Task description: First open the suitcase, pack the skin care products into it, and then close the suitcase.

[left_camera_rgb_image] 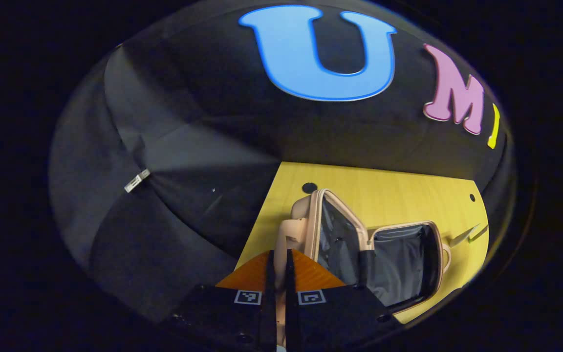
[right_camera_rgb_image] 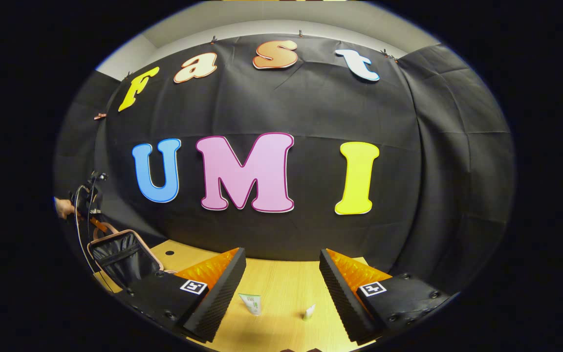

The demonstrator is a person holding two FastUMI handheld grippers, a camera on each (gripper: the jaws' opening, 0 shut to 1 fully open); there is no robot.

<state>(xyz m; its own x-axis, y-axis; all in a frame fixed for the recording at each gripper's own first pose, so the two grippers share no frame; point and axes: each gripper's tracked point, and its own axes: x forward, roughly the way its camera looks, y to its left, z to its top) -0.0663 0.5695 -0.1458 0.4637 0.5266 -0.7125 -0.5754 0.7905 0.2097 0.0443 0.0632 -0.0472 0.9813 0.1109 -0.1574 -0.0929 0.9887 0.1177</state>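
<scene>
My left gripper (left_camera_rgb_image: pixel 277 266) is closed on the edge of the pink suitcase (left_camera_rgb_image: pixel 384 259), which lies open on the wooden table (left_camera_rgb_image: pixel 389 195), while my right gripper (right_camera_rgb_image: pixel 281 283) hovers wide apart above two small tubes (right_camera_rgb_image: pixel 252 303).

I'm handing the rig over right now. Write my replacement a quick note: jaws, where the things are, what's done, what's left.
Left gripper: jaws nearly closed around the edge of the suitcase shell, apparently gripping it.
Right gripper: jaws wide open, holding nothing, above the table.
Suitcase: open on the table, dark lining showing, nothing visible inside.
Skin care: two small tubes on the table in front of the right gripper.
Done: suitcase opened.
Left: pack both tubes, then close the suitcase.
</scene>
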